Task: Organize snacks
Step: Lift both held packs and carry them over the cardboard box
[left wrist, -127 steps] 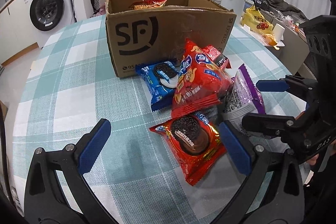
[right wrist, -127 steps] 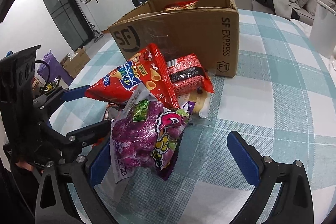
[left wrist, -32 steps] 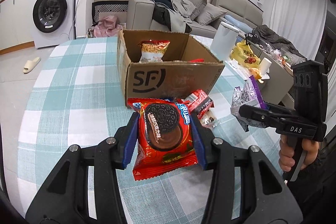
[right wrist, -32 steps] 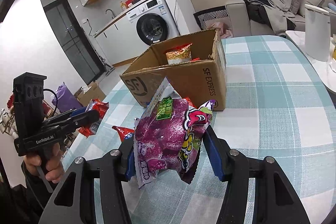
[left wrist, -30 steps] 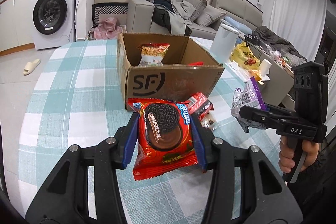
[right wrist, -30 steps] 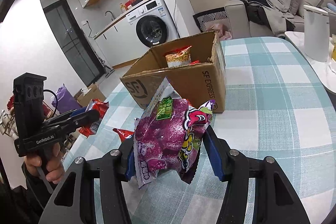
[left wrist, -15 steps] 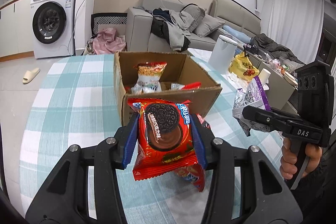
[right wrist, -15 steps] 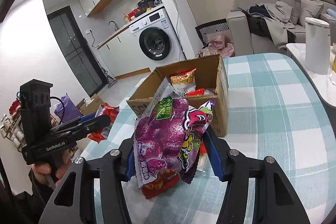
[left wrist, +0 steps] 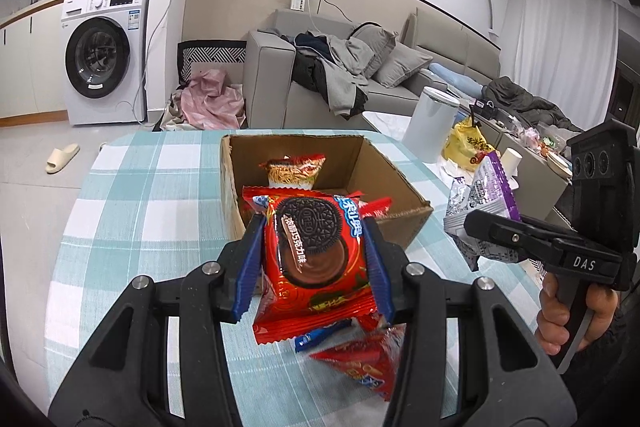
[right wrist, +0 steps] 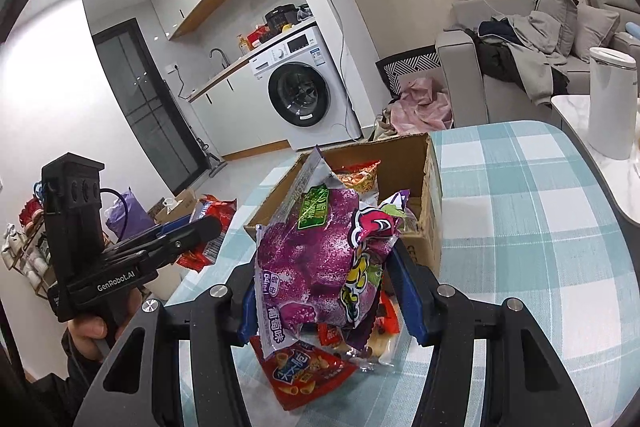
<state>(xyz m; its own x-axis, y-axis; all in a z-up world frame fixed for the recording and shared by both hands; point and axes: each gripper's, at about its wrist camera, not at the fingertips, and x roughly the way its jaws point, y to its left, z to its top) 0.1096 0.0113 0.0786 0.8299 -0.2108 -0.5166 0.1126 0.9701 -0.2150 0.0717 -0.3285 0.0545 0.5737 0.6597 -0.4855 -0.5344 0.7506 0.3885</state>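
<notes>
Lifting both packets higher since a second ago, the left claw (left wrist: 314, 259) grips the red Oreo packet (left wrist: 314, 255) and the right claw (right wrist: 326, 291) the purple snack bag (right wrist: 316, 259), each now above the cardboard box (left wrist: 404, 223) at twelve o'clock, probably ready to drop in.

— What stands beyond the checked tablecloth (left wrist: 132, 211)?
— A white washing machine (left wrist: 102, 59) under a counter, a pink cloth heap (left wrist: 210, 103) on the floor, and a grey sofa (left wrist: 276, 67) strewn with clothes.
— Anything nearer?
— A white bin (left wrist: 434, 123) just beside the table, and one slipper (left wrist: 62, 158) on the tiles.
</notes>
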